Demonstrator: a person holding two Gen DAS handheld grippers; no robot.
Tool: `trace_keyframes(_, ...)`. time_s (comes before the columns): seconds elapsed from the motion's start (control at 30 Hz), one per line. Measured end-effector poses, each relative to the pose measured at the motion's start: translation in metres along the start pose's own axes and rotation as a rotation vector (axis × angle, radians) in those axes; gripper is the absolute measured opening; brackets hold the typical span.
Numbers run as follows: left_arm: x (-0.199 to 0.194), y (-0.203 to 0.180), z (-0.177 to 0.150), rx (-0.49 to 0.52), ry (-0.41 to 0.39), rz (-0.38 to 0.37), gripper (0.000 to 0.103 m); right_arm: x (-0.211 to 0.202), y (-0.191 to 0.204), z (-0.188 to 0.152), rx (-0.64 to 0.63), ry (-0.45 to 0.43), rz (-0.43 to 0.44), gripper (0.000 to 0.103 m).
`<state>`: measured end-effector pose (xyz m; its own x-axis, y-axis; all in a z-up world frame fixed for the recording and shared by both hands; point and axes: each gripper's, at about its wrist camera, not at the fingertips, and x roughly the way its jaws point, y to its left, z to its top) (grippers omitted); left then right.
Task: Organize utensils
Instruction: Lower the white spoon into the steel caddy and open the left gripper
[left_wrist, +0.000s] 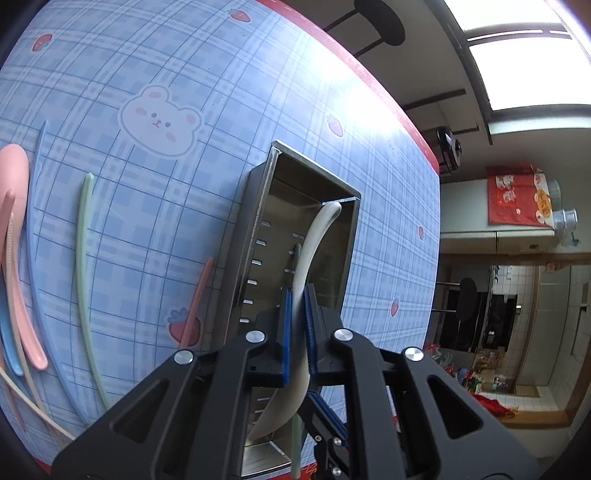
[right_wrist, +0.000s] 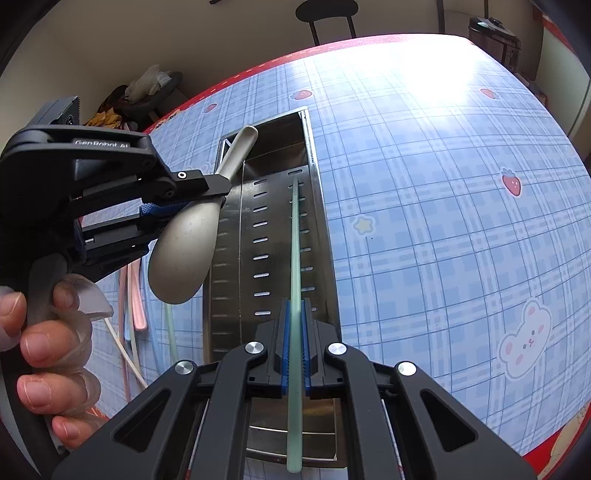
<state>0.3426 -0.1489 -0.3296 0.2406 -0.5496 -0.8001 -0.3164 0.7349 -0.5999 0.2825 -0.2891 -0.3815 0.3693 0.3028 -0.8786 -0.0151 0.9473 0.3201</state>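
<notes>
1. Pinching a beige plastic spoon (left_wrist: 300, 288) by its handle, my left gripper (left_wrist: 297, 332) holds it over the perforated steel holder box (left_wrist: 258, 221).
2. My right gripper (right_wrist: 294, 345) clamps a pale green chopstick (right_wrist: 294, 258), its tip down inside that box.
3. Pastel utensils (left_wrist: 22, 258) lie on the blue checked tablecloth (left_wrist: 147, 221) beside it.

Both wrist views look steeply down along their own fingers, close above the metal holder (left_wrist: 310, 236) (right_wrist: 273, 236) on the checked tablecloth (left_wrist: 147, 206) (right_wrist: 424, 221). The left view sits left of the holder, the right view over its near end (the left gripper (right_wrist: 221, 192) shows there). Both share the holder.
</notes>
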Motion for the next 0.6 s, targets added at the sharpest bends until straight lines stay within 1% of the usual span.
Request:
trace_keyframes(0.17, 0.015, -0.004, 0.006, -0.075, 0.0, 0.004, 0.011, 0.004, -0.004, -0.001, 0.017, 0.0, 0.004, 0.006)
trace_keyframes(0.27, 0.022, -0.012, 0.011, -0.075, -0.01, 0.017, 0.011, 0.006, -0.004, 0.002, 0.02, -0.004, -0.005, 0.006)
trace_keyframes(0.33, 0.024, -0.017, 0.017, -0.064, -0.018, 0.036, 0.01, 0.008, -0.004, 0.005, 0.017, -0.012, -0.015, 0.004)
trace_keyframes(0.4, 0.027, -0.019, 0.02, -0.064, -0.017, 0.05, 0.012, 0.011, -0.005, 0.01, 0.019, -0.015, -0.019, 0.004)
trace_keyframes(0.5, 0.03, -0.019, 0.024, -0.067, -0.007, 0.052, 0.017, 0.012, -0.007, 0.014, 0.014, -0.002, -0.014, 0.004)
trace_keyframes(0.57, 0.026, -0.021, 0.027, -0.061, -0.016, 0.037, 0.026, 0.007, -0.006, 0.013, 0.001, -0.006, -0.013, 0.005)
trace_keyframes(0.6, 0.022, -0.023, 0.028, -0.051, -0.021, 0.033, 0.027, 0.002, -0.005, 0.012, -0.008, -0.012, -0.011, 0.005)
